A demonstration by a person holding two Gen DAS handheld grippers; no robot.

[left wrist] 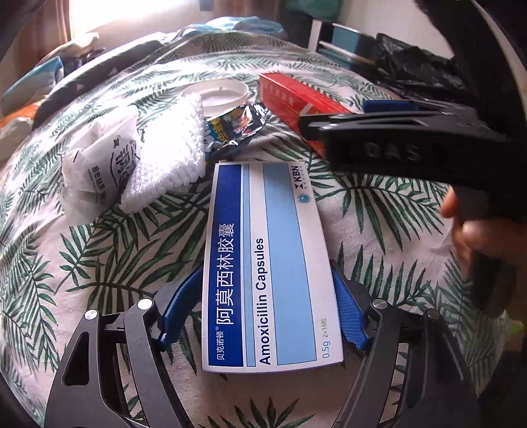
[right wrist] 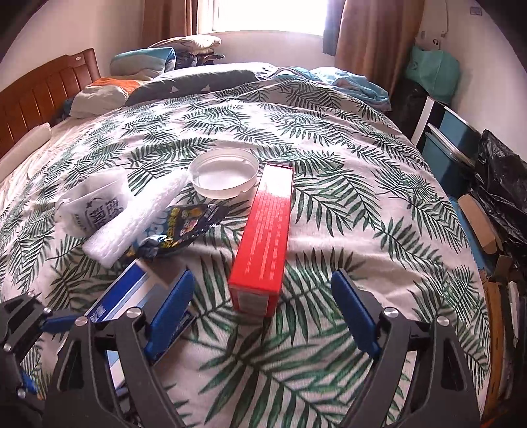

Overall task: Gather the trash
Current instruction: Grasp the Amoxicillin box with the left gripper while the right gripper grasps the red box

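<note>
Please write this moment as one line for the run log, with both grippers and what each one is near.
left gripper: around blue medicine box, contact unclear | right gripper: open, red box ahead between fingers, untouched | both boxes on bedspread

Leaf-print bed bears red box, capsule box.

capsule box on bedspread | snack wrapper behind it | carton right of wrapper

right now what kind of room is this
Most likely a bedroom: the trash lies on a bed with a leaf-print duvet, a wooden headboard, and pillows beneath a curtained window.
</note>
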